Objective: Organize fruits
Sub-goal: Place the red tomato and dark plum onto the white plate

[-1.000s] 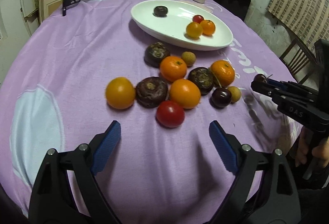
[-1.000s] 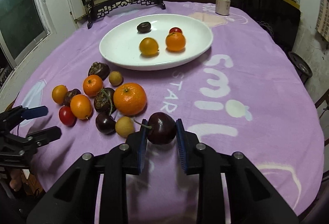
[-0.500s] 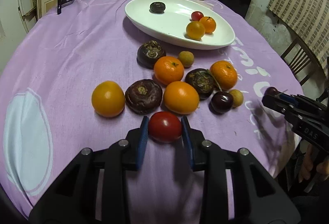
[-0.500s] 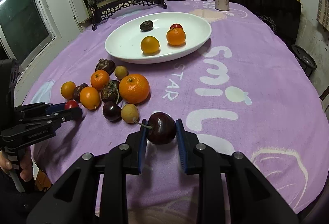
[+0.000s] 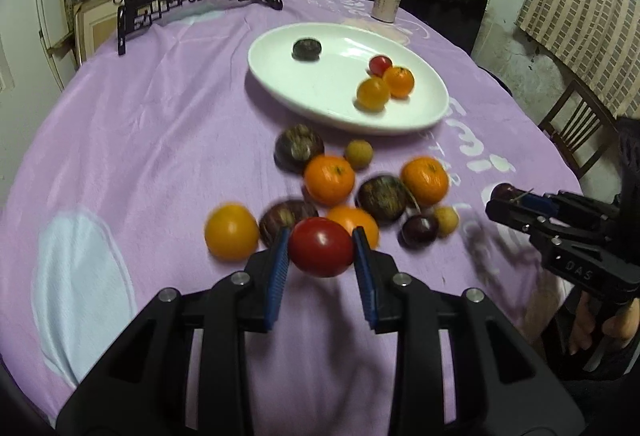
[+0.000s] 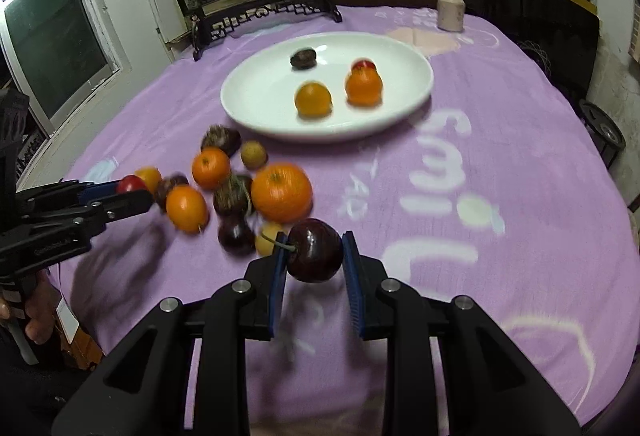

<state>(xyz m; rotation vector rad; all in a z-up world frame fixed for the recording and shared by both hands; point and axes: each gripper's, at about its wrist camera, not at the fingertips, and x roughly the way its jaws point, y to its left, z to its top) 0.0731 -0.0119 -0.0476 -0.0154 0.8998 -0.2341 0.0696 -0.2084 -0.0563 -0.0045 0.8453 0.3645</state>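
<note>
Purple cloth on desk: soft, matt. Plate at 12 o'clock: white, glossy. Red tomato: smooth, shiny. Dark cherry: glossy.

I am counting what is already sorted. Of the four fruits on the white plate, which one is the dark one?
The dark fruit at the far-left side of the white plate, lying alone. The other three, one red and two orange, cluster together on the plate's right.

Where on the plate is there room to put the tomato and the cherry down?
The plate is bare along its near-left part, between the dark fruit and the front rim. Its right side is crowded by the orange, the yellow fruit and a small red one. The cloth right of the plate is bare too. The pile in front is packed.
</note>
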